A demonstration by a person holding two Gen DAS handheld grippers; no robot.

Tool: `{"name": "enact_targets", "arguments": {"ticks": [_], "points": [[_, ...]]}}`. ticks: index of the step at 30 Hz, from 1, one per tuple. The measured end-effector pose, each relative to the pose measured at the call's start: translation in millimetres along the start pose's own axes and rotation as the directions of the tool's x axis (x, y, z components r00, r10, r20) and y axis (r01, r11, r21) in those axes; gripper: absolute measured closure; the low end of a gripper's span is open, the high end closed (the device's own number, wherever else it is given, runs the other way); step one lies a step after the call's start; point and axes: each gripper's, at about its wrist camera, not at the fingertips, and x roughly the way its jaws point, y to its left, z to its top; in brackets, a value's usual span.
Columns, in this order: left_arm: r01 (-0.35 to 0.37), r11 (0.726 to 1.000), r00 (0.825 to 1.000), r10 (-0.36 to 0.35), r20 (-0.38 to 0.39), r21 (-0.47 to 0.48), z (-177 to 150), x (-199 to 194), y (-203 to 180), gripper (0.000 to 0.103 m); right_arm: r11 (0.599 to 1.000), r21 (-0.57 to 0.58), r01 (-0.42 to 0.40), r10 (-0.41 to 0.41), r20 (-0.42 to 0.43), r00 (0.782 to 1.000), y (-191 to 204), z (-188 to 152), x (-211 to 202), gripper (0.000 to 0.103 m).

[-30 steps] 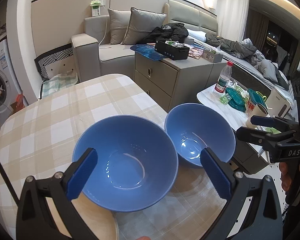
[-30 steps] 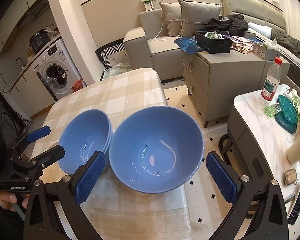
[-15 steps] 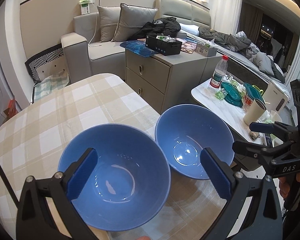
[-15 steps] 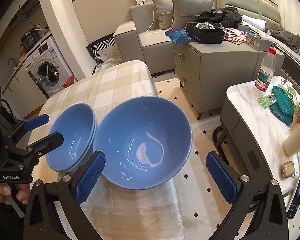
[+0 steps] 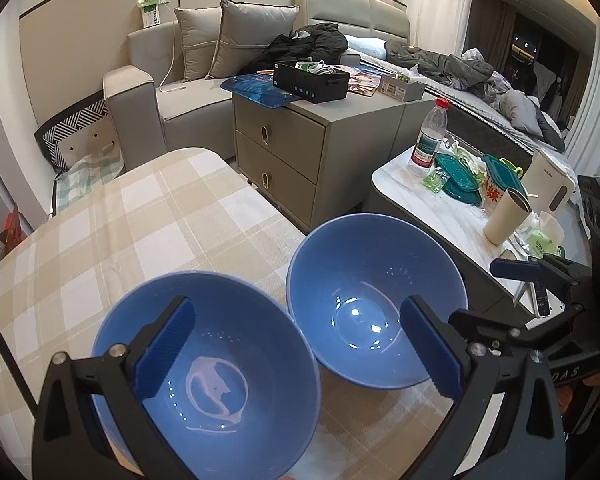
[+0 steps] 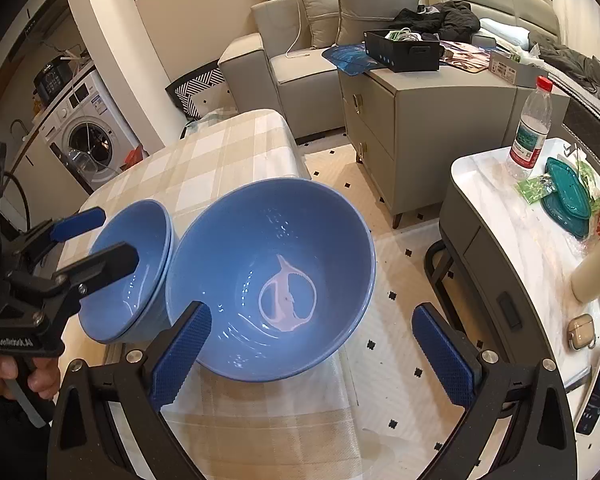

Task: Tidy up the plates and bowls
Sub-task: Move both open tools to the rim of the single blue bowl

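Bowls: two glossy blue round bowls, rims nearly touching, on the beige checked tablecloth.
Left bowl: at 7 o'clock in left view; two nested.
Right bowl: centre of right view.
Left gripper: released, straddling left bowl's rim.
Right gripper: released, straddling right bowl's rim.

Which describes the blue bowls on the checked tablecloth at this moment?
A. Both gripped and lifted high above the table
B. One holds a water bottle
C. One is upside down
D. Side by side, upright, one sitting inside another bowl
D: in the right wrist view the left-hand bowl shows a doubled rim, so it is nested in another, beside the single bowl; both stand upright, and both grippers, left and right, are open.
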Motion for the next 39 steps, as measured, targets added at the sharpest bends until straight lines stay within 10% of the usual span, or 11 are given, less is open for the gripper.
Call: {"name": "enact_targets", "arguments": {"ticks": [39], "points": [[0.037, 0.995, 0.989, -0.024, -0.145, 0.089, 25.4, 86.3, -20.4, 0.033, 0.999, 0.037, -0.03, 0.031, -0.051, 0.998, -12.9, 1.9, 43.0, 0.013]]}}
